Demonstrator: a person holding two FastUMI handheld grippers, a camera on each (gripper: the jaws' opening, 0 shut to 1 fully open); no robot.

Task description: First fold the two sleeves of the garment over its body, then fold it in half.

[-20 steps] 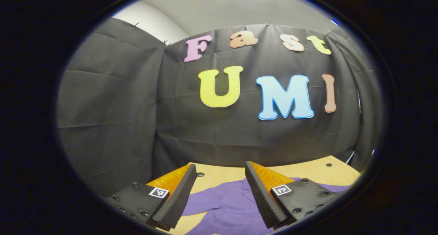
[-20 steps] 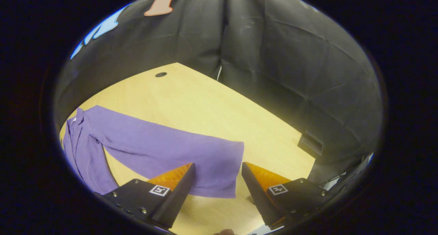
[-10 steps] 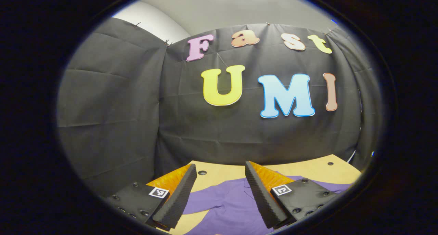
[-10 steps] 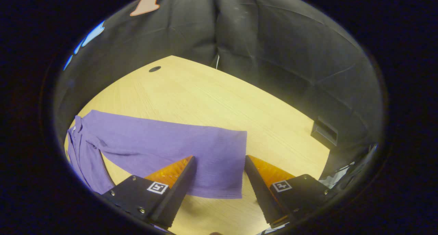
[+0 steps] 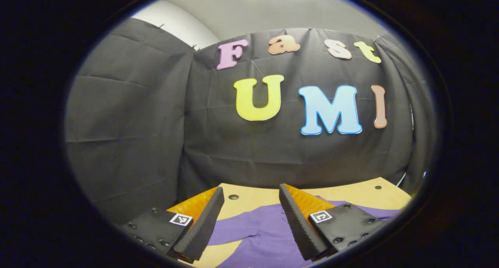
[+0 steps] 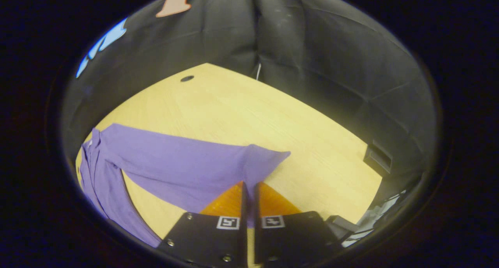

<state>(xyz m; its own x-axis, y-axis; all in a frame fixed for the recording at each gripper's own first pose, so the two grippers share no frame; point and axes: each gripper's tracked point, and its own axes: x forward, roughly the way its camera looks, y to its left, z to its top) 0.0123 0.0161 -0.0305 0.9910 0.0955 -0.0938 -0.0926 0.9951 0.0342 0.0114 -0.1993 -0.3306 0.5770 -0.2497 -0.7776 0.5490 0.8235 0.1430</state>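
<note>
Now right gripper (image 6: 249, 186) pinching purple sleeve (image 6: 187, 166) end, left gripper (image 5: 249, 205) fingers spread above garment (image 5: 257, 233)

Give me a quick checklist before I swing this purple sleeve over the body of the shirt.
1. Right gripper shut on the sleeve: ok, both fingers are closed with the cuff end between them.
2. Cuff lifted off the table: ok, the corner past the fingers is peaked up.
3. Rest of the sleeve free of snags: ok, it runs smooth back to the shirt body.
4. Left gripper out of the fold path: cannot tell; it is open and holds nothing, above the shirt near the collar.
5. Left sleeve already folded: not ok, it lies spread out on the table.
</note>
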